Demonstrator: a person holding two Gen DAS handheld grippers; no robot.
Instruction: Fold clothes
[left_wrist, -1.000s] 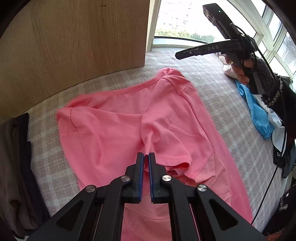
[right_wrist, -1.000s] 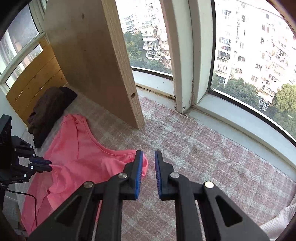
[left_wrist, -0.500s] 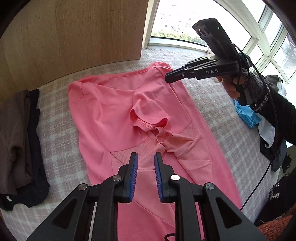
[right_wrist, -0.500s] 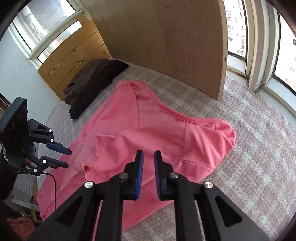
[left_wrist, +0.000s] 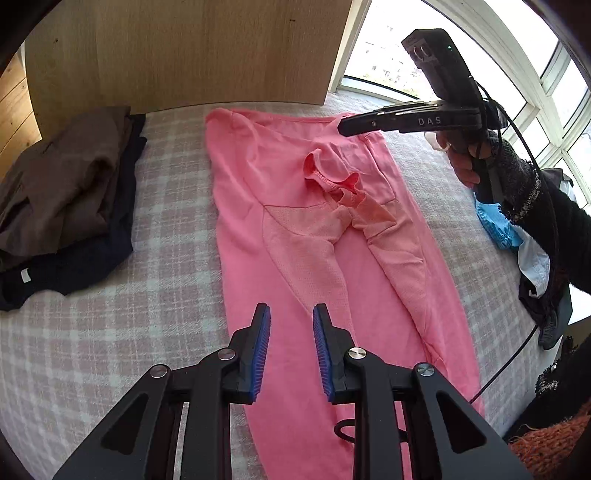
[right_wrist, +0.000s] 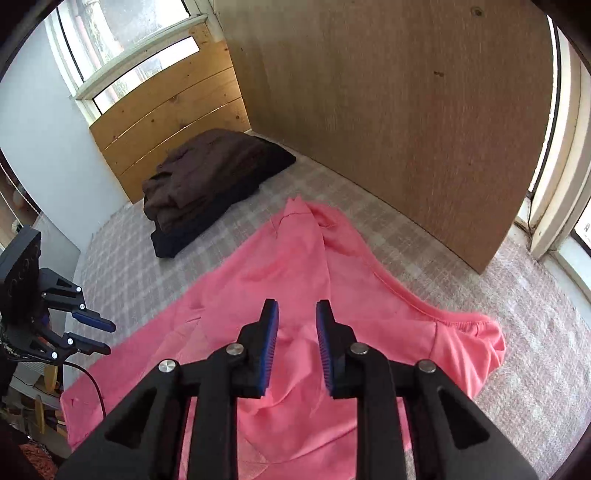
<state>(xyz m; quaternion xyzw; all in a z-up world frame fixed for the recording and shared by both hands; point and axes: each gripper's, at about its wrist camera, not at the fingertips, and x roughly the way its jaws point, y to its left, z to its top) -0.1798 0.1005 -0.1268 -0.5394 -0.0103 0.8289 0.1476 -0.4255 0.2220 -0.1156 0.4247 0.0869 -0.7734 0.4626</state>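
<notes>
Both grippers pulled back off shirt (left_wrist: 295, 229); left gripper (left_wrist: 291, 347) released, right gripper (right_wrist: 297, 343) opening, empty. Next: regrasp for fold.

A pink T-shirt (left_wrist: 314, 229) lies lengthwise on the checked blanket (left_wrist: 173, 236), its sleeves bunched near the middle. The left hand-held gripper (left_wrist: 291, 325) hovers over the shirt's near part, its blue pads apart with nothing between them. The right hand-held gripper (left_wrist: 345, 126) reaches over the collar end, and folded dark clothes (left_wrist: 62, 206) sit to the left.
</notes>
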